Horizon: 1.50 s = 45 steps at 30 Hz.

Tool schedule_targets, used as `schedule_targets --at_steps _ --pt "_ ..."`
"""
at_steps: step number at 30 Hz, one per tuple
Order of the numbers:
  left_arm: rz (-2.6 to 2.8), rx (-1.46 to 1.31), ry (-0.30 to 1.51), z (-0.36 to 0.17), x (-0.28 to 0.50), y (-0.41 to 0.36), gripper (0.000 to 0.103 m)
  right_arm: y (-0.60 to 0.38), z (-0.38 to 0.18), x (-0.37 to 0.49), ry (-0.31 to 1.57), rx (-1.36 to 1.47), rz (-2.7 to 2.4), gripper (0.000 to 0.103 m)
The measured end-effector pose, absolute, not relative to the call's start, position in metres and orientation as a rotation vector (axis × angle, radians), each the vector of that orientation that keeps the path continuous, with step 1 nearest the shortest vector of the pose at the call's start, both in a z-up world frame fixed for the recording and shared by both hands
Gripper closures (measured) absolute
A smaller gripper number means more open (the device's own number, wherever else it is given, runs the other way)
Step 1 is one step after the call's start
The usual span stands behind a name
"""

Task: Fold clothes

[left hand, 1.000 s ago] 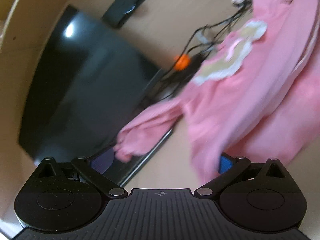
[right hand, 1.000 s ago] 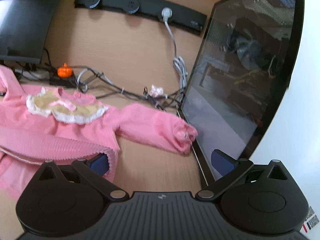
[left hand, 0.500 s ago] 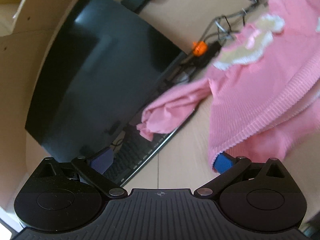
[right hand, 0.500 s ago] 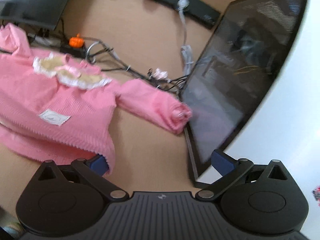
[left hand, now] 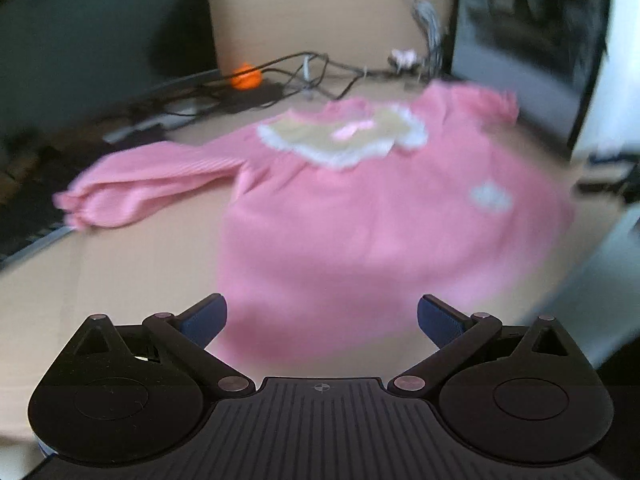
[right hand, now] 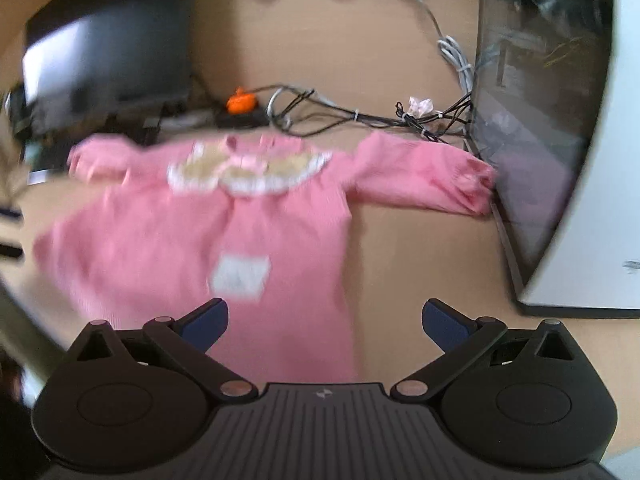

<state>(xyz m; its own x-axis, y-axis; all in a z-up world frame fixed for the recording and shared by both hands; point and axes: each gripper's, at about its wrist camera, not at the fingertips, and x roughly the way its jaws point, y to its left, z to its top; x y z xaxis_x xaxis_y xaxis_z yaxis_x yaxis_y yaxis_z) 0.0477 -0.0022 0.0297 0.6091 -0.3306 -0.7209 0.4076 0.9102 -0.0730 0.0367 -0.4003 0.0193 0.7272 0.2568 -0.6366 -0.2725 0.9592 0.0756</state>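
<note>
Pink child's sweater [left hand: 360, 216] lies spread flat, front up, on the wooden desk [right hand: 420, 248], sleeves out, right cuff [right hand: 472, 188] touching the monitor [right hand: 540, 100]. Left gripper [left hand: 322, 320] and right gripper [right hand: 325, 320] both spread, empty, above the hem; probably laid out for folding.

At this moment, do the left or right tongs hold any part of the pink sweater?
No. Both the left tongs and the right tongs are open and empty; the pink sweater lies spread flat on the desk.

Pink sweater [left hand: 360, 232] w/ beige-white collar [left hand: 344, 140]; orange figure [right hand: 241, 103]; blue-tipped tongs [left hand: 322, 320].
</note>
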Motion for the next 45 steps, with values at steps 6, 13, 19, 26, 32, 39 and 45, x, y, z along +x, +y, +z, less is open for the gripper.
schedule_targets --at_steps 6,13,19,26,32,39,45 --pt "-0.513 -0.043 0.909 0.001 0.109 -0.040 0.000 -0.342 -0.004 0.090 0.744 0.101 0.388 0.000" --pt "-0.498 -0.019 1.008 -0.022 0.143 -0.029 0.000 -0.315 -0.026 0.099 0.801 0.085 0.286 0.000" --pt "-0.569 -0.031 1.001 -0.027 0.145 -0.016 0.000 -0.294 -0.027 0.103 0.842 0.030 0.162 0.000" --pt "-0.633 0.033 1.061 -0.023 0.131 -0.010 0.000 -0.291 -0.025 0.090 0.911 -0.051 0.166 0.000" --pt "-0.653 -0.062 1.094 -0.005 0.141 0.002 0.000 -0.320 0.003 0.098 0.928 0.050 0.269 0.000" --pt "-0.528 -0.321 1.032 -0.018 0.213 -0.025 0.000 -0.325 -0.002 0.180 0.817 0.020 0.320 0.000" --pt "-0.429 -0.276 1.011 -0.023 0.229 -0.020 0.000 -0.314 -0.026 0.193 0.755 -0.342 0.222 0.000"
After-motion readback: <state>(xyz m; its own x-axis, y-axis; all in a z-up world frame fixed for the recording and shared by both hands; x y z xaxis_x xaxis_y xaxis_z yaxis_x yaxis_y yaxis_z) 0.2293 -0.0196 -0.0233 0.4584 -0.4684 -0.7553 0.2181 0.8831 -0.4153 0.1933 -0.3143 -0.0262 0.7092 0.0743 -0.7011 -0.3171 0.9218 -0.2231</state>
